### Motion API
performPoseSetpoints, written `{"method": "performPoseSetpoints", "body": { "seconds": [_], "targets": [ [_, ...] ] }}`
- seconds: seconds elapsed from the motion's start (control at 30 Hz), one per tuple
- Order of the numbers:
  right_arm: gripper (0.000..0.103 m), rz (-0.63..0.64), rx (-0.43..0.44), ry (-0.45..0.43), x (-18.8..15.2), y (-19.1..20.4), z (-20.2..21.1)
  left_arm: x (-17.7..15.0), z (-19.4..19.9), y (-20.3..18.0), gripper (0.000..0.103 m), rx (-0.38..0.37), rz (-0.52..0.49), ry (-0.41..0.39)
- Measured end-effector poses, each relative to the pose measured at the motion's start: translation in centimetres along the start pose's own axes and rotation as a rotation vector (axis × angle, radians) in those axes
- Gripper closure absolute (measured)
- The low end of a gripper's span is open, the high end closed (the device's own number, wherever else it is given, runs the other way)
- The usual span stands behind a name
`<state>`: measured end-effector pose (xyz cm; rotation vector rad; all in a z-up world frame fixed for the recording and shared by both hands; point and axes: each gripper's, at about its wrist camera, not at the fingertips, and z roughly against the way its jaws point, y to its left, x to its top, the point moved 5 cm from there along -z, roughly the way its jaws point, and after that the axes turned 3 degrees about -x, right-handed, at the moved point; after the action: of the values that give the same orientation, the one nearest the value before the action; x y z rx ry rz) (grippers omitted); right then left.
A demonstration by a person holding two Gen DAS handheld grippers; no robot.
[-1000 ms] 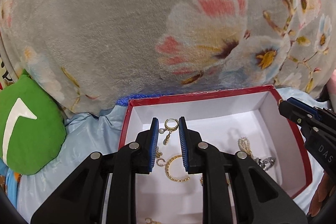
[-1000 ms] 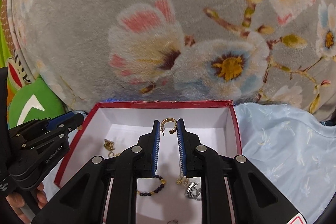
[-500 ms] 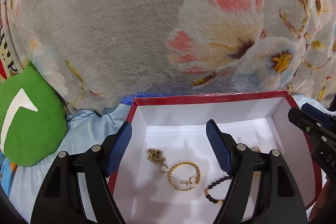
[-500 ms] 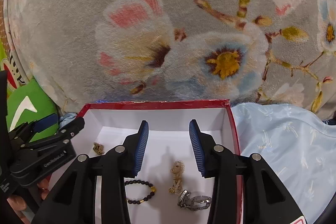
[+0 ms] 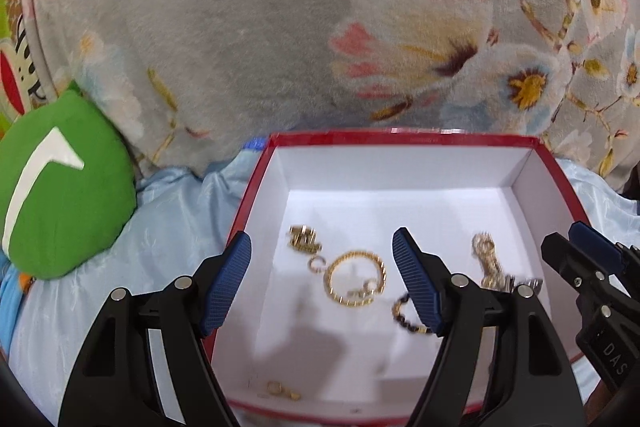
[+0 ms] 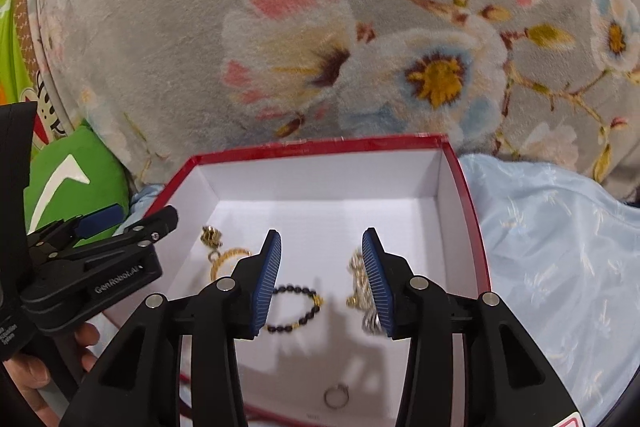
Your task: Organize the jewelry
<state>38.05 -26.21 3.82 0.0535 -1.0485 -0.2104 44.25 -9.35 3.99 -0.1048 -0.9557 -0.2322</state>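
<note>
With both grippers, left point(image 5: 322, 281) and right point(image 6: 322, 281), spread empty over the box point(image 5: 400, 138): best lowering straight onto one bracelet point(image 6: 298, 309) mid-floor.

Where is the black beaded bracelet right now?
The black beaded bracelet lies on the white floor of the red box, low centre in the right wrist view, between the gold hoop and the pale chain.

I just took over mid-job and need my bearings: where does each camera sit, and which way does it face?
Left wrist: on the left gripper, looking forward and down into the red box; its own open fingers show, the right gripper at right.
Right wrist: on the right gripper, same aim; its own open fingers show, the left gripper at left.
Shared: box, black bead bracelet, floral blanket.
</note>
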Motion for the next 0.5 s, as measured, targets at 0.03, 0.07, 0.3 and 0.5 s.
{"method": "performPoseSetpoints", "body": {
  "seconds": [0.03,0.07,0.3,0.5],
  "targets": [
    [0.061,-0.005,-0.015,0.002,-0.5,-0.2,0.1,-0.7,0.1,0.2,0.032,-0.002,0.007,0.013],
    [0.061,-0.009,-0.032,0.006,-1.0,-0.3,0.2,-1.2,0.1,0.4,0.032,0.003,0.018,0.019],
    [0.061,-0.063,-0.074,0.043,-3.7,-1.6,0.1,-4.2,0.8,1.3,0.032,0.034,0.043,0.050],
    [0.061,-0.022,-0.117,0.035,-4.6,-1.1,0.7,-5.4,1.2,0.9,0.032,0.058,0.036,0.061]
  ]
}}
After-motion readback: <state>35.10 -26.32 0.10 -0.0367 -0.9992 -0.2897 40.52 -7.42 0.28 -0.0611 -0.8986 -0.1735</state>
